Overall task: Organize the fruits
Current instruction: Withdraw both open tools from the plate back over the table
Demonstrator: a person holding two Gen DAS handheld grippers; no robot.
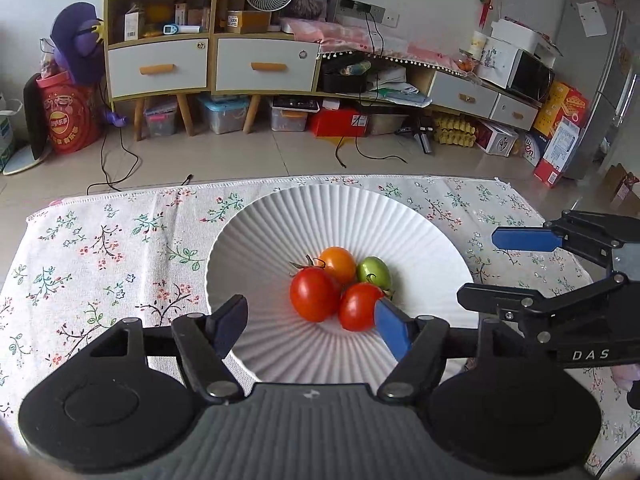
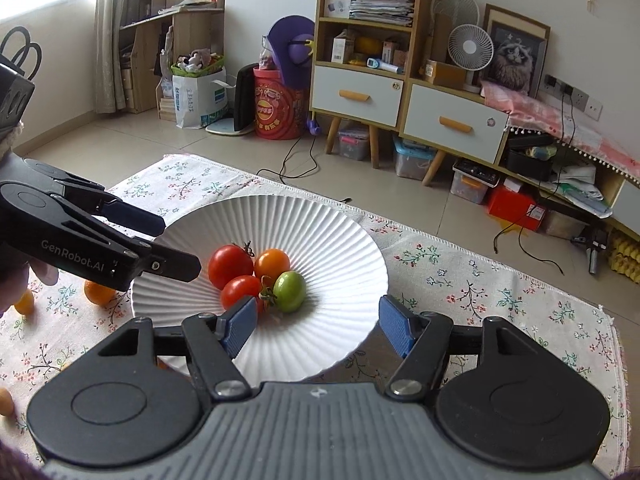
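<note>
A white ribbed plate [image 1: 340,216] [image 2: 320,232] sits on a floral tablecloth. Its middle holds a cluster of small tomatoes: two red ones [image 1: 314,294] [image 2: 230,266], an orange one [image 1: 338,264] [image 2: 272,264] and a green one [image 1: 374,272] [image 2: 290,290]. My left gripper [image 1: 312,328] [image 2: 178,246] stands open over the plate's near rim, with nothing gripped. My right gripper [image 2: 318,324] [image 1: 500,268] is open too, empty, over the plate's other side. In the left wrist view the blue right pad [image 1: 392,328] overlaps a red tomato [image 1: 358,306]; I cannot tell whether they touch.
Loose orange fruits [image 2: 98,294] [image 2: 25,303] lie on the tablecloth [image 1: 100,248] left of the plate, partly hidden by the left gripper. A hand shows at the right wrist view's left edge. Beyond the table's far edge are floor, cables, cabinets and storage boxes.
</note>
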